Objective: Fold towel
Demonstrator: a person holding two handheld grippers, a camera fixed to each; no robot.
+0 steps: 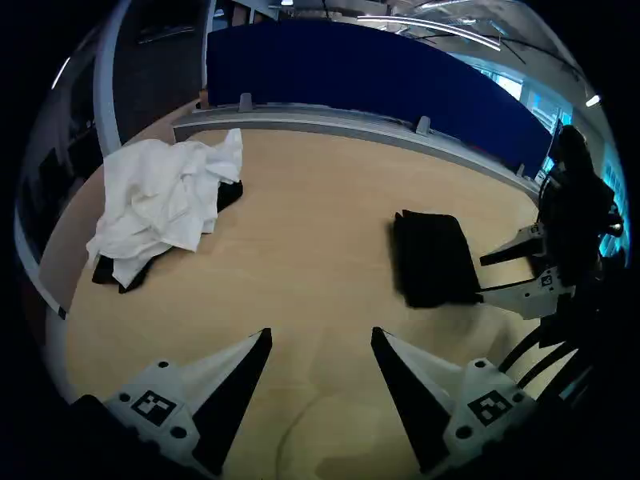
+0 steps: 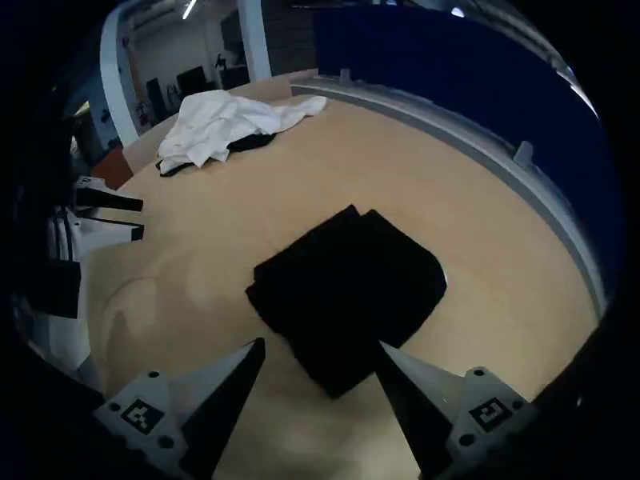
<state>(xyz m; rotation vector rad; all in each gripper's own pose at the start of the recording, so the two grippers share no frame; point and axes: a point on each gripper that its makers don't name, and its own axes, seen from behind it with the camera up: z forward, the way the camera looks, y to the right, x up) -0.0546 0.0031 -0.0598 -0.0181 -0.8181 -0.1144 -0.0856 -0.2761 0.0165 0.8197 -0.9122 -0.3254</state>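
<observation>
Two grippers, both spread wide and holding nothing, and that told the story. The black towel (image 2: 348, 296) lay on the wooden table (image 2: 480, 240) as a compact, squared-off bundle that already looked folded. The right gripper (image 2: 320, 344) sat right at the towel's near corner, fingers apart with the corner between them and neither finger pressing in. By my read it was placed there to pinch that corner for one more fold or to square it up. The left gripper (image 1: 320, 332) hovered off to the side, well apart from the towel, released over bare tabletop and probably parked clear so the right could work alone. Far beyond the towel, a white cloth heap (image 1: 160, 200) was dumped over something dark, likely pieces waiting their turn. Behind the towel ran the blue partition (image 1: 360, 80). Judging by the neat shape, the fold seemed close to done, though a sloppy pinch could have dragged the layers askew.
</observation>
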